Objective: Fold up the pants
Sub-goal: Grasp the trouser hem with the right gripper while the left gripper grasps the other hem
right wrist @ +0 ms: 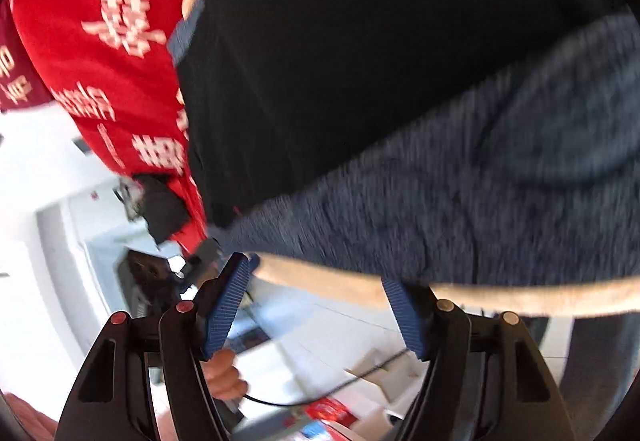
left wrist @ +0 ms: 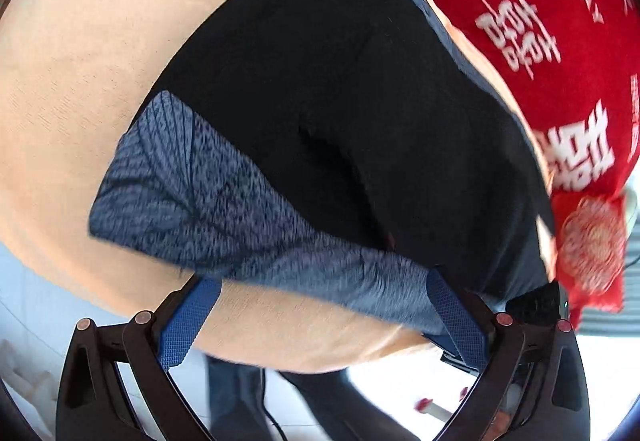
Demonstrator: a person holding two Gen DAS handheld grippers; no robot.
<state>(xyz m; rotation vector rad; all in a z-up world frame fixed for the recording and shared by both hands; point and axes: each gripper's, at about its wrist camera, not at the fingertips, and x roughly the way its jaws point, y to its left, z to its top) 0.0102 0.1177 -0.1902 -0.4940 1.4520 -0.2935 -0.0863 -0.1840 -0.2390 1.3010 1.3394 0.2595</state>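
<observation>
Your left gripper (left wrist: 324, 317) and right gripper (right wrist: 320, 307), jaws spread and pinching nothing, sit at the near grey cuff of the pants (left wrist: 340, 113), which lie flat on the cushion (left wrist: 80, 81), apparently ready to grip for folding.

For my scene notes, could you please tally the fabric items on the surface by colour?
Black with grey-blue patterned band: 1, the pants
Red with white lettering: 1, the red cloth
Tan: 1, the tan cover beneath them
Total: 3
</observation>
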